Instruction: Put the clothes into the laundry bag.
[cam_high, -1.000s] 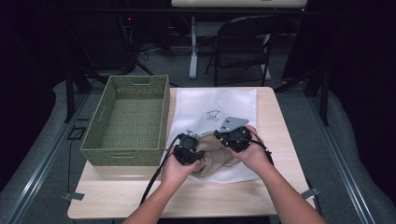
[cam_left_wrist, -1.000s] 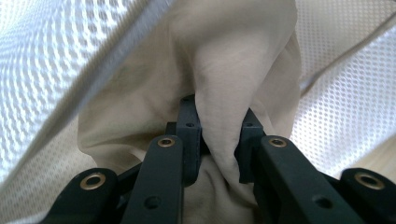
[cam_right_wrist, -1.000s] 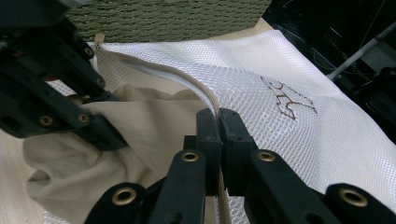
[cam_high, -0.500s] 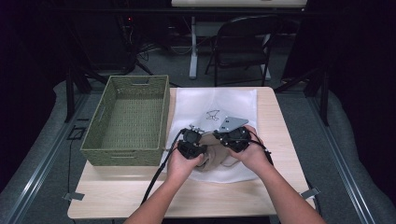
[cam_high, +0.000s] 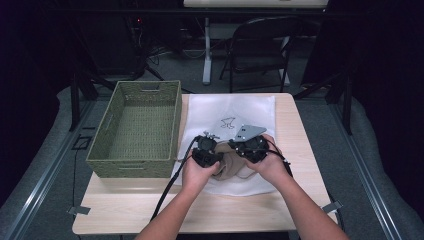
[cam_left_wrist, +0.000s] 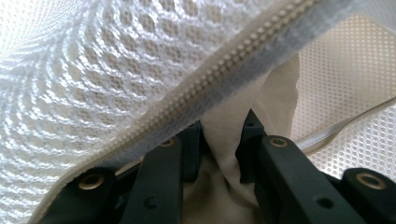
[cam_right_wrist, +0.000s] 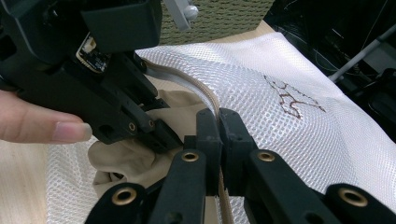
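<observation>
- High view: a white mesh laundry bag (cam_high: 232, 112) lies on the table (cam_high: 295, 150), at 3 o'clock from the green woven basket (cam_high: 140, 127); a beige cloth (cam_high: 232, 167) sits at the bag's near edge, between the two hands.
- Left gripper (cam_high: 206, 150), at 9 o'clock of the right gripper (cam_high: 248, 146) and just beside it, has its jaws narrow, pinching a fold of the beige cloth (cam_left_wrist: 229, 135) beneath the bag's zipper edge (cam_left_wrist: 219, 74).
- Right gripper view: the right gripper (cam_right_wrist: 218, 123) jaws are closed tight on the bag's zipper edge (cam_right_wrist: 205, 95), holding it up; the beige cloth (cam_right_wrist: 135, 154) lies at 9 o'clock of them.
</observation>
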